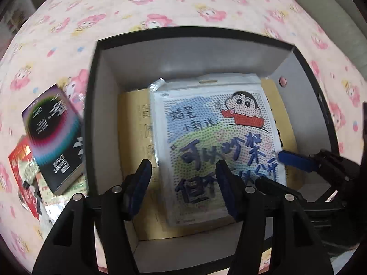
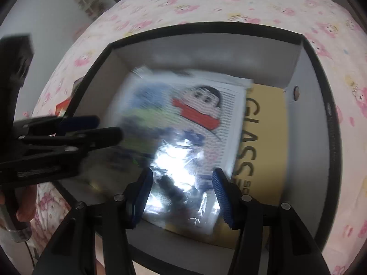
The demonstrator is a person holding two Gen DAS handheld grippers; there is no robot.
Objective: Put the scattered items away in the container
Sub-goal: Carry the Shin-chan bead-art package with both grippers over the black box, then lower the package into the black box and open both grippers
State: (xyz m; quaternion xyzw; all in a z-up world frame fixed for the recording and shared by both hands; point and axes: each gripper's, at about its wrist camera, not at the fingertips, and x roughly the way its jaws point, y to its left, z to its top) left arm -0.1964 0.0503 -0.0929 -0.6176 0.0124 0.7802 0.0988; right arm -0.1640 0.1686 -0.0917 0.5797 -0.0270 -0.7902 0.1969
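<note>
Book (image 1: 54,135): lies flat on the bed (image 1: 183,2) left of the box, atop red packets (image 1: 21,160), spine toward the box.
Box (image 1: 91,114): black rim, grey walls, open top.
Left gripper (image 1: 183,183): jaws apart, empty, above the box's near end.
Cartoon sheet (image 1: 215,142): in a clear sleeve (glare hides its near end in the right wrist view), flat in the box on a tan envelope (image 2: 263,137); long axis near-to-far, cartoon head at the far end.
Right gripper (image 2: 182,188): jaws apart, empty.
</note>
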